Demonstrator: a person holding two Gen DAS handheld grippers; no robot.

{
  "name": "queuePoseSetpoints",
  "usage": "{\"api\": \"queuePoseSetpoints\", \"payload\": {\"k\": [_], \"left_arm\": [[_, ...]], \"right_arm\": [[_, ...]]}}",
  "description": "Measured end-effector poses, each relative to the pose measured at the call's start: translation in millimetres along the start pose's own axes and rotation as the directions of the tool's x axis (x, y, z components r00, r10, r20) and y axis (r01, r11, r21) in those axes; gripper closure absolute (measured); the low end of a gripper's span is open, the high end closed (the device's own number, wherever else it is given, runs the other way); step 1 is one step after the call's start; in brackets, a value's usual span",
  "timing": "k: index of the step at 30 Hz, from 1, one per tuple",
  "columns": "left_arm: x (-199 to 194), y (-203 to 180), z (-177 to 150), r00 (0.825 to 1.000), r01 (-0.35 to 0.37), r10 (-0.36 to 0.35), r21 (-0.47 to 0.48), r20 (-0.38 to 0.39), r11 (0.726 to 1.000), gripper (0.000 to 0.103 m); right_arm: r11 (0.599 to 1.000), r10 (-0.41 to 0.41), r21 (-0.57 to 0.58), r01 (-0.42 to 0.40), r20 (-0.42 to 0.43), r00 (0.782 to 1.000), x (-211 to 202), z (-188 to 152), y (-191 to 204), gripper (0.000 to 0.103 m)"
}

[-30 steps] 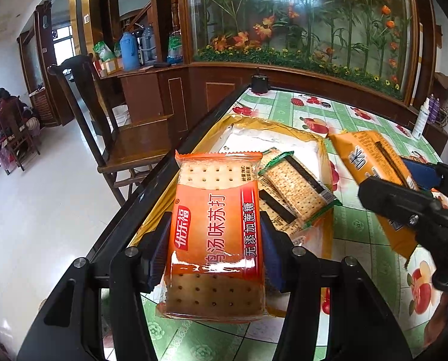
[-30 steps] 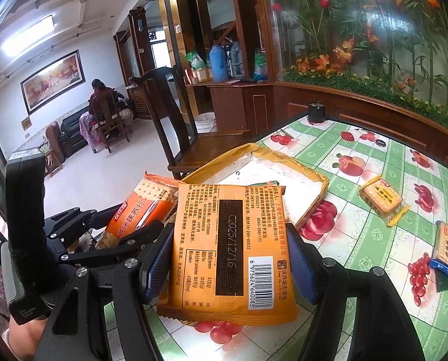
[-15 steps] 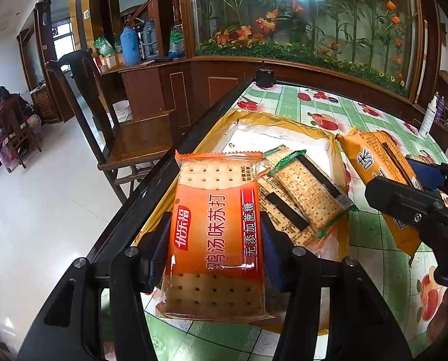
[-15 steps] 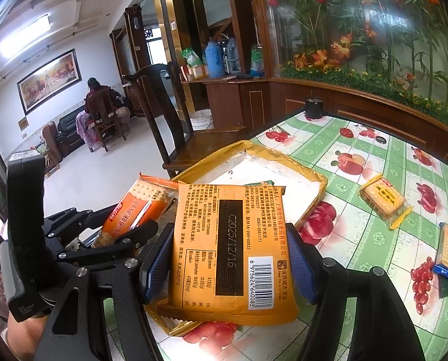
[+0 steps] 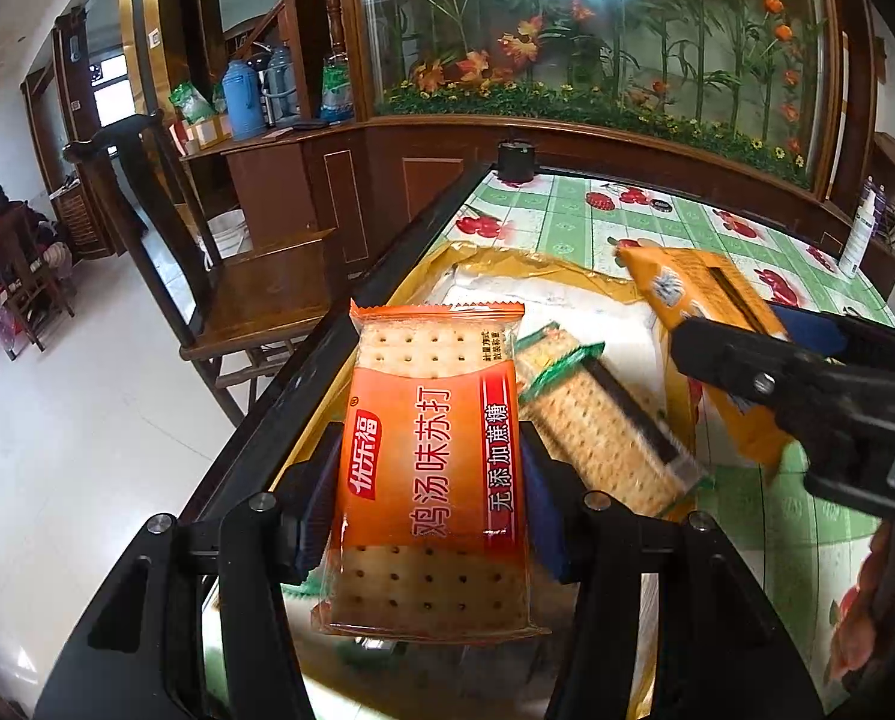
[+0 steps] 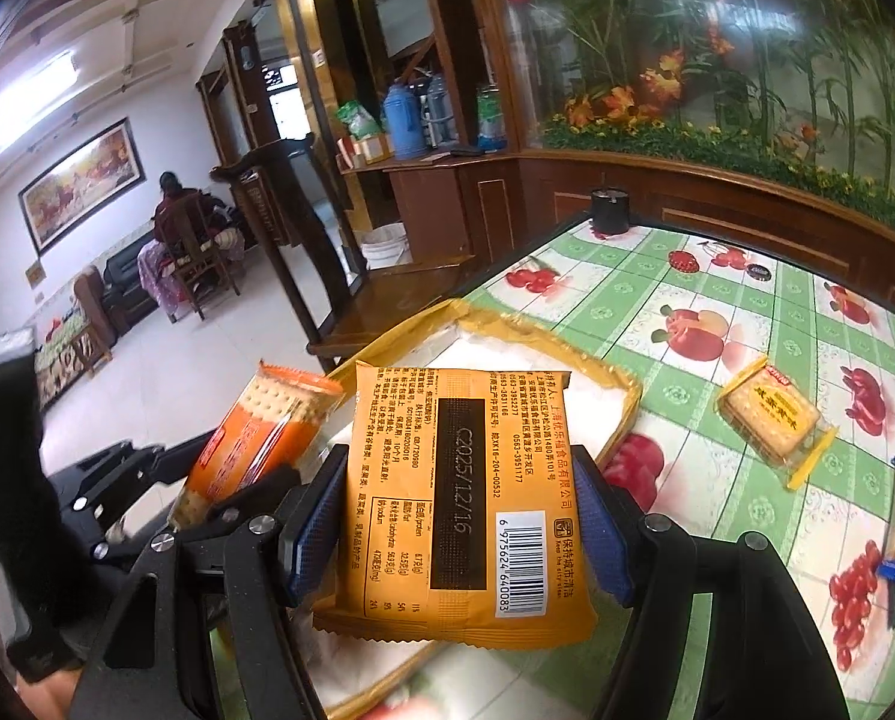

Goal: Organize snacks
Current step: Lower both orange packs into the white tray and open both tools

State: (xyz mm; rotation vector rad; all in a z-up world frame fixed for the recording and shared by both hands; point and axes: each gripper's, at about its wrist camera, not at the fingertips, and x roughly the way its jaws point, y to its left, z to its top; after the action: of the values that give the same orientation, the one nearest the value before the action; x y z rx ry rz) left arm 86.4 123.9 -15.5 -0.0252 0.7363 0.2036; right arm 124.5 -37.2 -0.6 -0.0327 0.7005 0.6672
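Both packets now over tray [image 6: 621, 396]: left gripper [image 5: 429, 504] clamps orange cracker pack [image 5: 432, 474], right gripper [image 6: 456, 522] yellow biscuit pack [image 6: 459, 504]; release low, beside green-wrapped crackers [image 5: 603, 420] at frame centre

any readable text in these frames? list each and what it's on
"优乐福", "鸡汤味苏打", "无添加蔗糖": orange cracker pack in left claw.
"C2025/12/16", barcode "6 975624 640083": yellow pack in right claw.
Yellow pack's fine print: mostly too small.
Loose table packs: blurred, unreadable.

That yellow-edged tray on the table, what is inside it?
The tray holds two green-trimmed cracker packs on its white lining. The held orange pack covers its near part, so anything there is hidden.
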Motion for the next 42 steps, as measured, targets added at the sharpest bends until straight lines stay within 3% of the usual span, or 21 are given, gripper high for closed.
{"api": "queuePoseSetpoints", "payload": {"k": [10, 42], "left_arm": [[23, -9, 12, 0.999, 0.001, -0.001, 0.013, -0.033, 1.0, 0.05], [41, -7, 18, 0.996, -0.03, 0.032, 0.027, -0.084, 0.999, 0.05]], "right_arm": [[0.999, 0.005, 0.047, -0.003, -0.04, 0.999, 43, 15, -25, 0.032], [0.998, 0.01, 0.064, -0.005, -0.087, 0.996, 84, 24, -36, 0.032]]}}
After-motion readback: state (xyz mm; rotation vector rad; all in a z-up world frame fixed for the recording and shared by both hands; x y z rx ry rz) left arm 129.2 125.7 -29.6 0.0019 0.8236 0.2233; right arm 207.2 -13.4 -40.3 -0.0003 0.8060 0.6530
